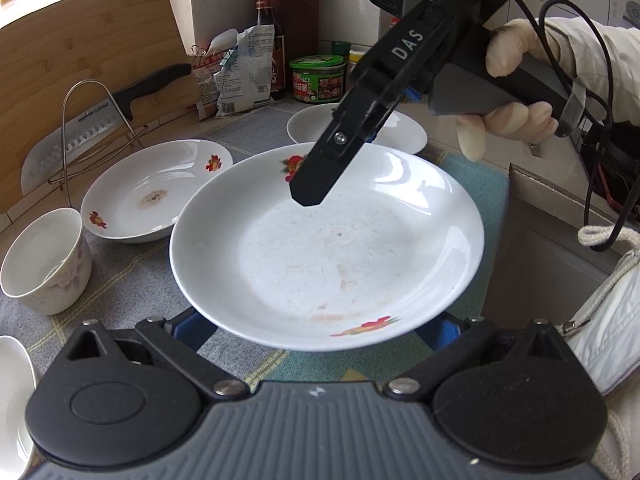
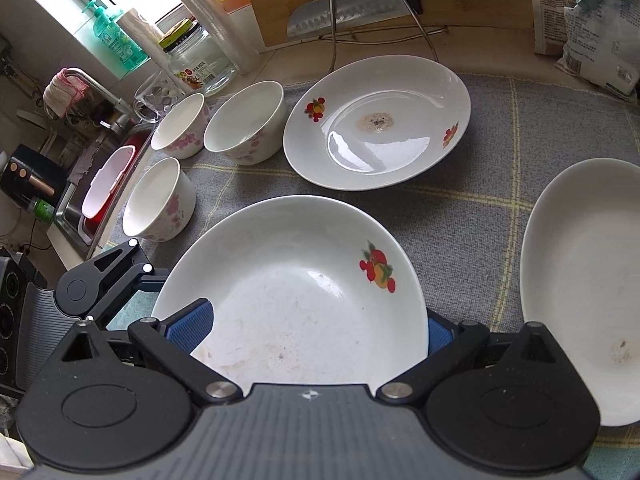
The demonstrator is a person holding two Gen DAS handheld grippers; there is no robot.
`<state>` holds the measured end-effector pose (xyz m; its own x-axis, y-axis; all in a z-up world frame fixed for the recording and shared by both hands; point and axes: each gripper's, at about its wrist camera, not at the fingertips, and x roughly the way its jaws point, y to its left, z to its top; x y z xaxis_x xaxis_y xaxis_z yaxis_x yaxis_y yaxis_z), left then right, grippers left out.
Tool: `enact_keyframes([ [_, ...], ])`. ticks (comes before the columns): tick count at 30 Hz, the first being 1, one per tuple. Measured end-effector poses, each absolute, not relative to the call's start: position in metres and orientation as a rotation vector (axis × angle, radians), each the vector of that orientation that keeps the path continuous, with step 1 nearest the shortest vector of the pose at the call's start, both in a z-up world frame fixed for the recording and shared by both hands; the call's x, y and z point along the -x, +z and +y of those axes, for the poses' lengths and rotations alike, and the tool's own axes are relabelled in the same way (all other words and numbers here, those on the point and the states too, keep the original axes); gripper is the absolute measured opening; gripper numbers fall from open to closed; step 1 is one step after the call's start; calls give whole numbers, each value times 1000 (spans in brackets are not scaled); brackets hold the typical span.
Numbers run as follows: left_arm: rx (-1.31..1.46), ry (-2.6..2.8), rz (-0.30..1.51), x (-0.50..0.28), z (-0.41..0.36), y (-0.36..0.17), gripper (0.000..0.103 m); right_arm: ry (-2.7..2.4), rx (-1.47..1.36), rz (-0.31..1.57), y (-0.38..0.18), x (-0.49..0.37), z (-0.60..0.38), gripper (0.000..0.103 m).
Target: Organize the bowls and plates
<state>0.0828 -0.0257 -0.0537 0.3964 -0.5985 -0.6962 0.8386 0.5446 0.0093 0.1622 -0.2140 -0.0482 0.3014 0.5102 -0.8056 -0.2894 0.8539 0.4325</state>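
A white fruit-print plate (image 1: 328, 248) is lifted above the grey checked cloth (image 1: 132, 276). My right gripper (image 1: 320, 184) is clamped on its far rim; in the right wrist view the same plate (image 2: 296, 304) sits between the blue pads (image 2: 192, 326). My left gripper (image 1: 320, 332) has its blue fingers (image 1: 196, 326) spread wide under the plate's near rim, not pinching it. A second fruit-print plate (image 2: 376, 124) with a brown stain lies behind. A plain white plate (image 2: 584, 288) lies at the right. Three floral bowls (image 2: 244, 124) stand at the left.
A knife rack with a cleaver (image 2: 348, 16) leans on a wooden board (image 1: 80, 64) at the back. Jars, a sauce bottle (image 1: 268, 32) and packets (image 1: 236, 72) line the wall. A sink (image 2: 92, 184) lies left of the bowls; a grey counter ledge (image 1: 560, 216) stands beside the cloth.
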Motion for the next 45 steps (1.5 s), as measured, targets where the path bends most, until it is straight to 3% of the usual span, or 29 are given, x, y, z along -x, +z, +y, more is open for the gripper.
enact_keyframes([
  [45, -473, -1087, 696, -154, -170, -65, 102, 379, -322, 1097, -67, -184, -376, 103],
])
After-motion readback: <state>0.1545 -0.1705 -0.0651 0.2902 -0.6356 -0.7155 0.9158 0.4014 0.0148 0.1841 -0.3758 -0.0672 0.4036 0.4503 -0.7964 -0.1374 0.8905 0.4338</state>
